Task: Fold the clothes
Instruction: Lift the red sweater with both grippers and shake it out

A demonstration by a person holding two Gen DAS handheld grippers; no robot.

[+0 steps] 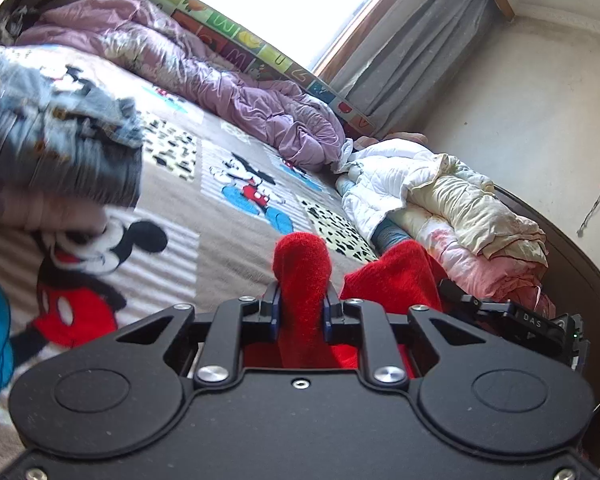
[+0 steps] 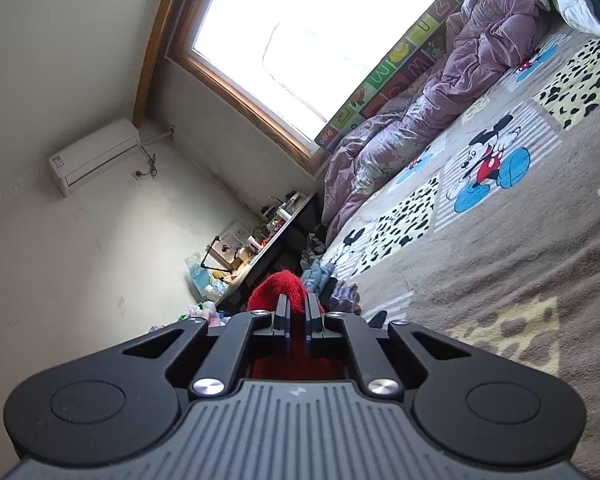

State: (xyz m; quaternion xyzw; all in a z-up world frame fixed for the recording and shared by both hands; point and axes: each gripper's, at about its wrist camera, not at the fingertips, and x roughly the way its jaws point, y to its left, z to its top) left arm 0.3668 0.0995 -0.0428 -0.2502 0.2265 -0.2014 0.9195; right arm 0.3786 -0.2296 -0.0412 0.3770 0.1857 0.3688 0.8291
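My left gripper (image 1: 302, 300) is shut on a red fuzzy garment (image 1: 300, 264), which bunches up between the fingers and spreads to the right over the bed. My right gripper (image 2: 297, 312) is shut on the same kind of red garment (image 2: 276, 290), held up off the bed with a tuft showing above the fingertips. Both grippers are lifted over the Mickey Mouse bedspread (image 1: 228, 184), which also shows in the right wrist view (image 2: 500, 208). The right gripper's body (image 1: 540, 324) shows at the right of the left wrist view.
A blurred pile of denim and other clothes (image 1: 56, 148) lies at the left on the bed. A purple quilt (image 1: 236, 88) runs along the window side. White and cream bedding (image 1: 440, 196) is heaped at the headboard. A cluttered desk (image 2: 252, 248) stands by the wall.
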